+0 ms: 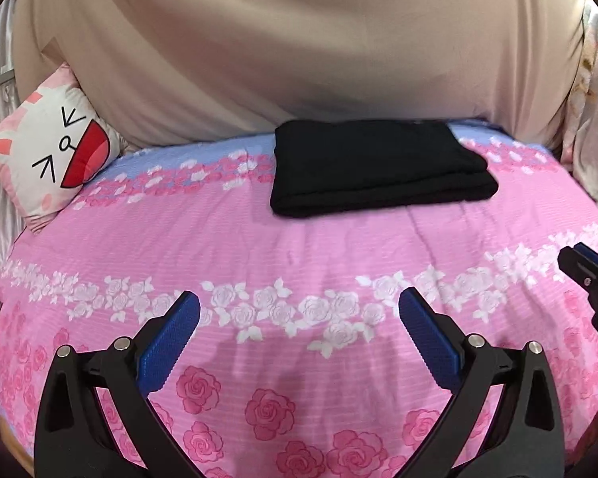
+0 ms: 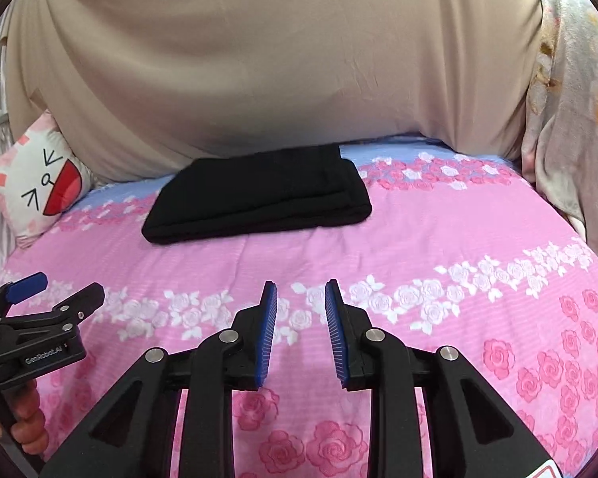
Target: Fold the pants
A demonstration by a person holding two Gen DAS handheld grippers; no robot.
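Both grippers share 1 build: black plastic linkage arms with triangular cut-outs, round silver pivot pins at the joints, and 2 fingers faced with ribbed blue pads. The left gripper (image 1: 299,318) shows 4 silver pins in its own view; the right gripper (image 2: 301,310) likewise. Seen from the right wrist, the left gripper's body carries white "GenRobot.AI" lettering and small screws.

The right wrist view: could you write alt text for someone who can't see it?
Black pants lie folded into a neat rectangle on a pink rose-print bedspread, touched by nothing. In the foreground the right hand-held gripper hovers with its blue pads slightly apart and empty; the left hand-held gripper shows at the left edge, open. A cartoon-face pillow leans behind.
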